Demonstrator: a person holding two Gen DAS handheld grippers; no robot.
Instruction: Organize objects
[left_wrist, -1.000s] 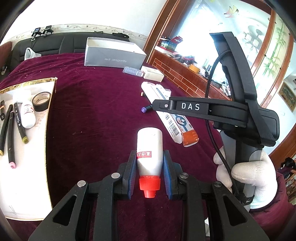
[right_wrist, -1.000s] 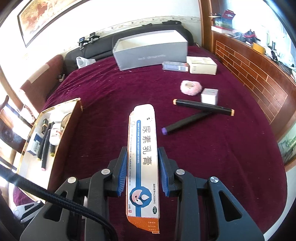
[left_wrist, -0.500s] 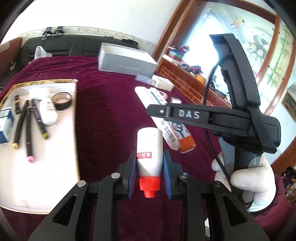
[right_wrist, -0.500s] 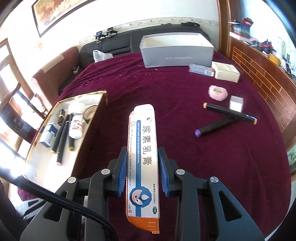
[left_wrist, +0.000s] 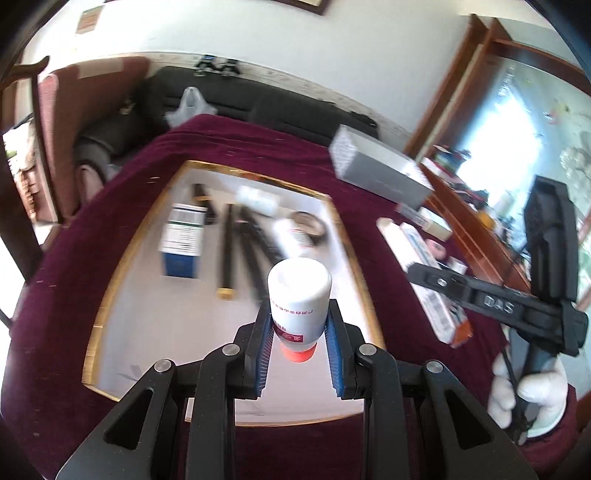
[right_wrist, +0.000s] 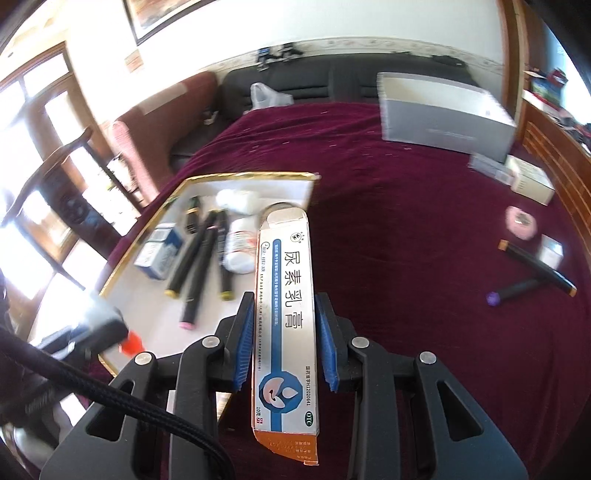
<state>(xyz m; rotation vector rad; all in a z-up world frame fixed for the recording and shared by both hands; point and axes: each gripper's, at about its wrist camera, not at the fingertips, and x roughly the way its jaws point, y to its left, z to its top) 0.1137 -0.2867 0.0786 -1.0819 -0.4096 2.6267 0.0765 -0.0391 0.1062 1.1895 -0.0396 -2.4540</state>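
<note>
Maroon cloth, gold-rimmed tray at left. Left gripper clamps white bottle, red cap rearward; since a second ago moved from bare cloth to above tray. Right gripper clamps long carton, now near tray edge. Judgement: both items ready for placement beside markers. Two markers remain on cloth.

Motion smears the markers and small box on my tray, and my bottle hides its own cap's tip.
</note>
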